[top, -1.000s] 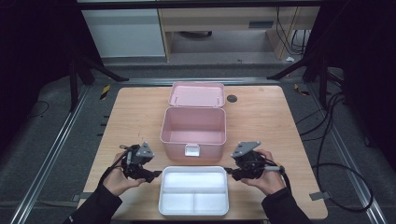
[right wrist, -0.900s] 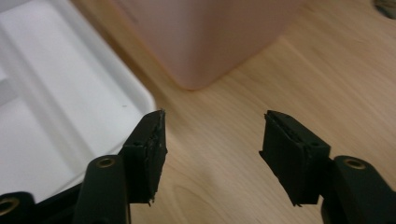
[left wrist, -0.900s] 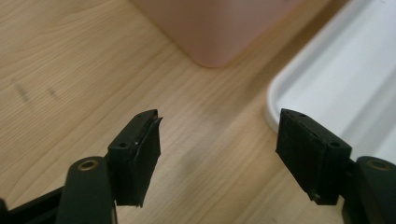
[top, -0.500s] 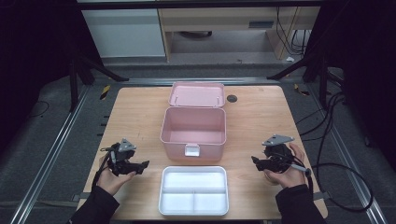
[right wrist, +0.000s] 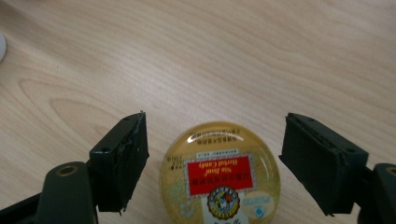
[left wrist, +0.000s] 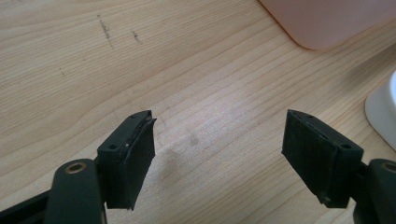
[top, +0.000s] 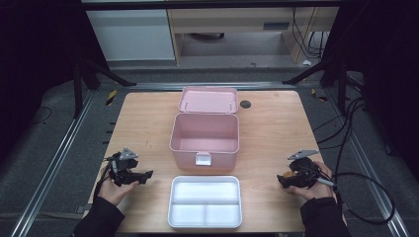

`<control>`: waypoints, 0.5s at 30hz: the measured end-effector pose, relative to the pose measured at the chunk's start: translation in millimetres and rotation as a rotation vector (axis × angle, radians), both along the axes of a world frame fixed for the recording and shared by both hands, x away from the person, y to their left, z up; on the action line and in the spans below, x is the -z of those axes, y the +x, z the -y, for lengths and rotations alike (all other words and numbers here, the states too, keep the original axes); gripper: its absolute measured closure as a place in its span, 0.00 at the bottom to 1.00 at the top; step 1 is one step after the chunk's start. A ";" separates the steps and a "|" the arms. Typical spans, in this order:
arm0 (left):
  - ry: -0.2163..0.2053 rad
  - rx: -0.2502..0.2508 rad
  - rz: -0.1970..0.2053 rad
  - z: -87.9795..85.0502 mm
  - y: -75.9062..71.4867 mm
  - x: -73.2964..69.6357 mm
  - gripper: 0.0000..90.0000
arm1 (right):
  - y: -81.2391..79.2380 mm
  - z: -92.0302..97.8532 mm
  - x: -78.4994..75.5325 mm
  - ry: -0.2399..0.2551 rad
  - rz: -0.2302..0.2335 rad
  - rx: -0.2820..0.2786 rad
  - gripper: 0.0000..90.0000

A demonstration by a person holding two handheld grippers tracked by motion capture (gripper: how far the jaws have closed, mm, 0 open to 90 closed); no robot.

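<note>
My right gripper [top: 282, 180] sits low over the worktop [top: 276, 123] near its right edge, well apart from the tray [top: 205, 201]. Its fingers [right wrist: 119, 161] stand wide and have just been opening; the tin [right wrist: 219, 173] lies between them in the right gripper view, flat on the wood, lid up, with a clear gap to each finger, so nothing is gripped. The tin is round and gold with a red label; from above I catch just a yellowish sliver of it [top: 288, 174] under the gripper. My left gripper [top: 146, 175] is near the left edge of the worktop, level with the tray's upper left corner and well apart from it. Its fingers [left wrist: 130, 158] are spread wide too, having just opened, with bare wood between them; a corner of the pink box [left wrist: 327, 21] and a bit of the tray's rim [left wrist: 380, 109] show at the edge of the left gripper view. The box [top: 205, 139] stands open at the middle of the worktop, its lid [top: 208, 99] laid back behind it, inside empty. The white tray lies just in front of the box, at the near edge, with three compartments.
</note>
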State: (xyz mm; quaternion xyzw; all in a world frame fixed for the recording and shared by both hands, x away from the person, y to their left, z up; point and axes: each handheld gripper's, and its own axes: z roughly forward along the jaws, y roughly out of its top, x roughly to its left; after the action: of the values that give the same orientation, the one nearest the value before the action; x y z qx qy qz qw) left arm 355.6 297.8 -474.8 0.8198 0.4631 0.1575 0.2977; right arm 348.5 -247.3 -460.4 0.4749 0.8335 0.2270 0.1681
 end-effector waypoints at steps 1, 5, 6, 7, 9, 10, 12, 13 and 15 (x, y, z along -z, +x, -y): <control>0.005 0.003 0.001 0.1 -0.1 -0.3 0.28 | -0.7 0.0 0.8 -0.006 -0.006 0.003 0.25; 0.015 0.015 -0.005 1.0 -0.4 0.6 0.28 | -2.0 2.9 6.6 -0.036 -0.042 -0.003 0.24; 0.014 0.015 -0.004 1.5 -0.5 0.9 0.28 | -2.1 3.5 7.8 -0.038 -0.052 0.000 0.24; 0.015 0.016 -0.005 1.7 -0.4 0.9 0.28 | -2.1 4.0 8.8 -0.041 -0.055 -0.001 0.23; 0.015 0.019 -0.007 2.3 -0.1 1.0 0.28 | -1.9 4.1 11.1 -0.055 -0.069 -0.004 0.23; 0.020 0.024 -0.010 2.5 0.1 1.1 0.28 | -2.0 3.9 12.0 -0.063 -0.076 -0.001 0.22; 0.018 0.024 -0.014 3.7 -0.2 2.0 0.28 | -2.0 4.7 13.8 -0.074 -0.088 0.000 0.22; 0.022 0.029 -0.014 3.9 -0.2 2.2 0.28 | -2.0 5.3 14.6 -0.070 -0.096 0.002 0.23; 0.025 0.035 -0.014 4.2 0.0 2.0 0.28 | -2.0 6.4 16.3 -0.069 -0.103 0.008 0.22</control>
State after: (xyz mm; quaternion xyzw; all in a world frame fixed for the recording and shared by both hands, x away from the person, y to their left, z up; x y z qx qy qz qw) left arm 355.6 293.6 -476.8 0.8327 0.4486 0.1521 0.2867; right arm 346.5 -253.7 -476.7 0.4832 0.8464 0.1728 0.1421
